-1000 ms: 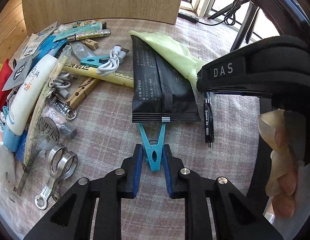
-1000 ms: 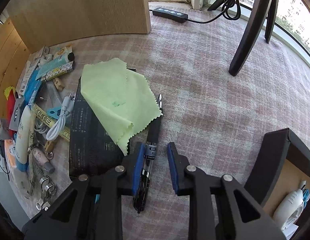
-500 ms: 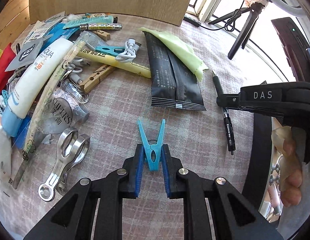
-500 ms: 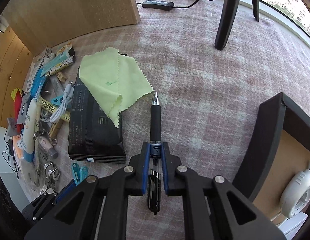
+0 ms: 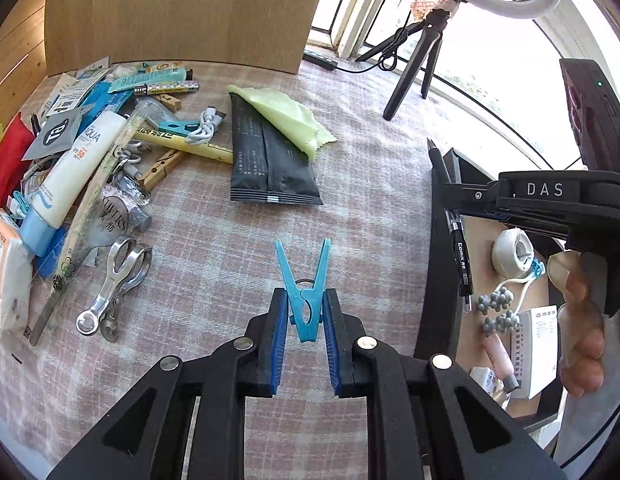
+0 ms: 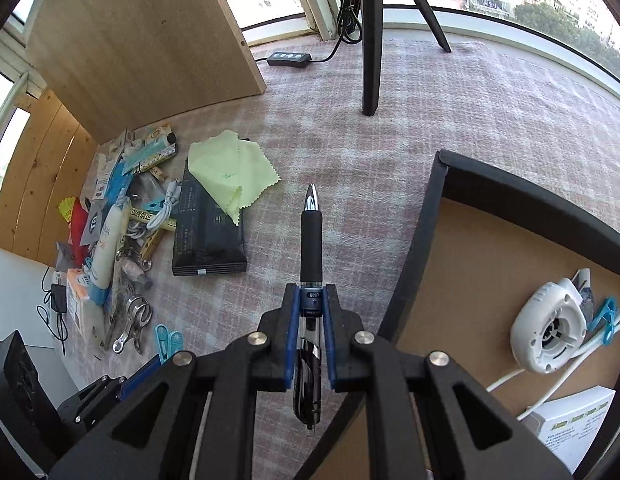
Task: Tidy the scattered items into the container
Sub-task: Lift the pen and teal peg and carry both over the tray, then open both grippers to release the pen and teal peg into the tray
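My left gripper (image 5: 306,312) is shut on a blue plastic clothespin (image 5: 304,280), held above the checked tablecloth with its prongs pointing away. My right gripper (image 6: 311,306) is shut on a black pen (image 6: 311,240), tip forward, lifted beside the left rim of the black container (image 6: 425,240). The right gripper (image 5: 453,196) with the pen (image 5: 457,240) also shows in the left wrist view, at the rim of the container (image 5: 437,248). The container holds a white round device (image 6: 549,332), a white box and small items.
Scattered items lie at the left: a black packet (image 5: 266,164) under a yellow-green cloth (image 5: 286,116), a sunscreen tube (image 5: 70,176), metal tongs (image 5: 118,280), wooden pegs, cables. A wooden board (image 5: 178,12) stands behind. A tripod leg (image 6: 369,40) stands at the back.
Both grippers have risen and moved right toward the container. The pen, gripped half a second ago, is now lifted off the cloth. The clothespin is further from the black packet.
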`<move>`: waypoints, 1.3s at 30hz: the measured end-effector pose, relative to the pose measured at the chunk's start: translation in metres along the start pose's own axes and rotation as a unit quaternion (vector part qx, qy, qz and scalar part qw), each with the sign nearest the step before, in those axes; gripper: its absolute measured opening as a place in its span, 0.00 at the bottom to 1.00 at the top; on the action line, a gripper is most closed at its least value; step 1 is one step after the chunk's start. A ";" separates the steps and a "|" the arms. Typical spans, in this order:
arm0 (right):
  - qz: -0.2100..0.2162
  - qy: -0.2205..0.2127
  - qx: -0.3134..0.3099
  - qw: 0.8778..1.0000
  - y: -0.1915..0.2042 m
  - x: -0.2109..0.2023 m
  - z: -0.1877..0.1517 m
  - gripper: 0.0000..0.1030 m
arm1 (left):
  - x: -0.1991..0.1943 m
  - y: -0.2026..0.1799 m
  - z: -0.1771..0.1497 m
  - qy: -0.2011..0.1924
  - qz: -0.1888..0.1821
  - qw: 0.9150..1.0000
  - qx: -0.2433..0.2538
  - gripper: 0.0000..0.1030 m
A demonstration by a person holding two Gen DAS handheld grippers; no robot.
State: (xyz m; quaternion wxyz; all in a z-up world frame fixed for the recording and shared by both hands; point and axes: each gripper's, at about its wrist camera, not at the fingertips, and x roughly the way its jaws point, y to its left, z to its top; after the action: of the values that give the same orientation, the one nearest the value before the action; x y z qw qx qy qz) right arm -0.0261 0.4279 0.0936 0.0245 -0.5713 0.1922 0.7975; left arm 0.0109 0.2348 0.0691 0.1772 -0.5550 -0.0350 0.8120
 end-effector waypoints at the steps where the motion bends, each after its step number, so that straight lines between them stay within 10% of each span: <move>1: -0.002 -0.003 0.001 1.000 -0.003 -0.004 0.000 0.11 | -0.001 -0.008 -0.001 0.000 -0.006 1.000 0.006 0.16; 23: -0.066 -0.052 0.114 0.990 -0.157 -0.097 -0.071 0.11 | -0.008 -0.142 -0.044 0.028 -0.073 0.985 0.150 0.16; 27: -0.069 -0.061 0.109 0.990 -0.162 -0.101 -0.072 0.35 | -0.008 -0.143 -0.044 0.028 -0.075 0.987 0.143 0.42; 39: -0.049 -0.062 0.044 0.996 -0.116 -0.091 -0.047 0.36 | -0.006 -0.110 -0.029 0.018 -0.041 0.993 0.109 0.40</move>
State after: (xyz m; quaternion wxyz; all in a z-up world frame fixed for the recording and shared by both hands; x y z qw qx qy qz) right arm 0.0778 0.5353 0.1320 0.1008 -0.5279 0.1966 0.8201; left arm 0.0671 0.3312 0.0914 0.2707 -0.5447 0.0340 0.7930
